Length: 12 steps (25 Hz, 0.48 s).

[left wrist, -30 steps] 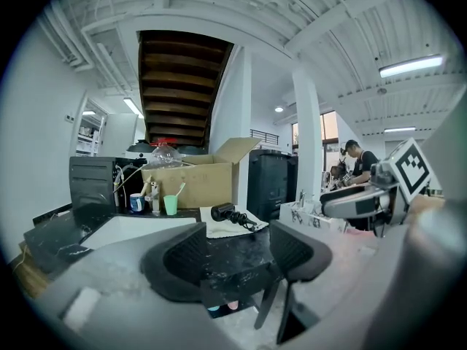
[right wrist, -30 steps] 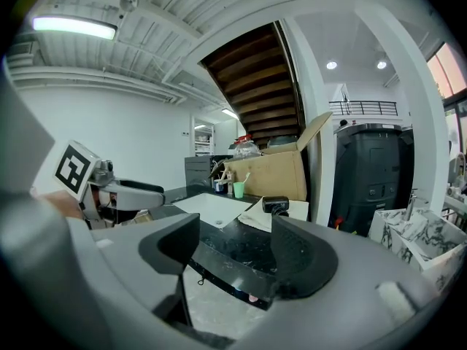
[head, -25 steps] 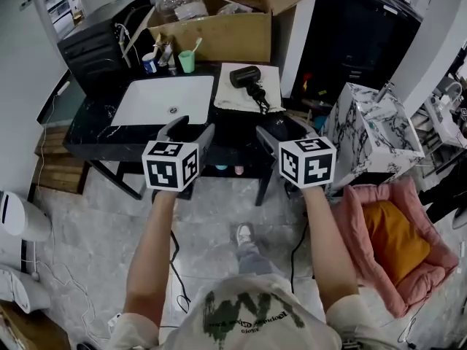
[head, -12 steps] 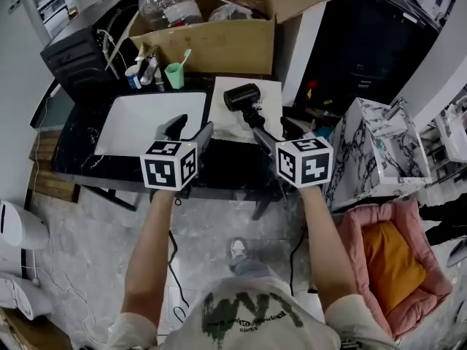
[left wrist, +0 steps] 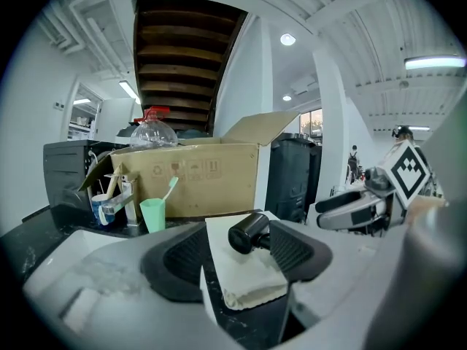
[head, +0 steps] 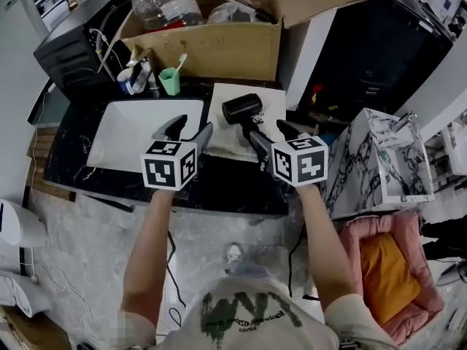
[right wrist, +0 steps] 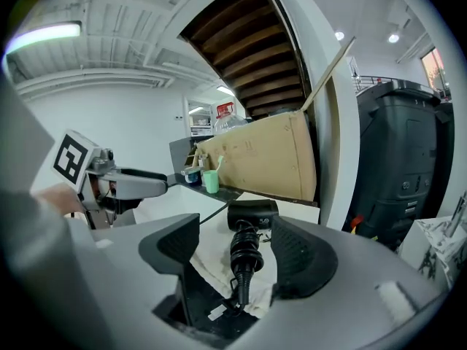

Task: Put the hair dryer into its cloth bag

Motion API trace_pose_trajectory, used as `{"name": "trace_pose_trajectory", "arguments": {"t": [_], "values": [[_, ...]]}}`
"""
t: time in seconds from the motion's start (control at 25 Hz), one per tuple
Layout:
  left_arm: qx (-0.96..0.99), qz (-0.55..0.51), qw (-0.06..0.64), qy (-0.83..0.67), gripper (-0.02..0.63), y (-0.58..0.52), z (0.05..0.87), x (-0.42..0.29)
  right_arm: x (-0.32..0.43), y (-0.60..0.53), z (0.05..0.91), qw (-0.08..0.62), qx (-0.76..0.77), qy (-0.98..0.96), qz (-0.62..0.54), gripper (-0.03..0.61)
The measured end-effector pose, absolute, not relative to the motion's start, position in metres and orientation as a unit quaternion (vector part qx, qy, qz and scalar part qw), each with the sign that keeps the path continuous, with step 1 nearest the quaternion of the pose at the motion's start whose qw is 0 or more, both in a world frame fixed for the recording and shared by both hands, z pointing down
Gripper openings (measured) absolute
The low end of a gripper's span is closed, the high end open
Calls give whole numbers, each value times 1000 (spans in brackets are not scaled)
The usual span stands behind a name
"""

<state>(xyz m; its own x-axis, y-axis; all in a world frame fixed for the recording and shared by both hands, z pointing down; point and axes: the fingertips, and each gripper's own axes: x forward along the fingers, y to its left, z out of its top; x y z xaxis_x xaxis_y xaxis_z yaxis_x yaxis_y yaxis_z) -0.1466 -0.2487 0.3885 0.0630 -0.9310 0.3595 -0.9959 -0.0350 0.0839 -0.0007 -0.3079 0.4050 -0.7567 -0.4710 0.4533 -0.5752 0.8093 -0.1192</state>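
Nearest the person, the left tongs (head: 191, 131) and the right tongs (head: 271, 135) both stand wide apart and hold nothing, poised over the front of the dark surface (head: 233, 188). Just past them the hair dryer (head: 242, 108) lies on its pale cloth bag (head: 222, 141). The bag is spread flat beside the white sink (head: 139, 133), and the dryer's handle, with the cord wound round it, points back toward the right tongs. In the right gripper view that handle lines up between the jaws, but they are not yet on it. The step in hand looks like the first reach. It would go best if the right tongs closed across the wound handle rather than the smooth round barrel. The left tongs could then pinch one edge of the bag and lift its mouth, so the dryer goes in rather than shoving the bag about. Farther back stand a green cup (head: 170, 81) and a cardboard box (head: 211, 49). Against a second ago, both tongs have come forward from the surface's near edge to right by the dryer. The dryer and the bag have not shifted.
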Motion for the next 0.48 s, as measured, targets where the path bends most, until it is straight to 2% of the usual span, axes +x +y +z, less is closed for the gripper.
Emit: {"name": "trace_pose_trajectory", "arguments": {"t": [0.48], "values": [[713, 122, 166, -671, 270, -277, 403, -152, -24, -336, 473, 329, 230, -900, 170, 308]]}}
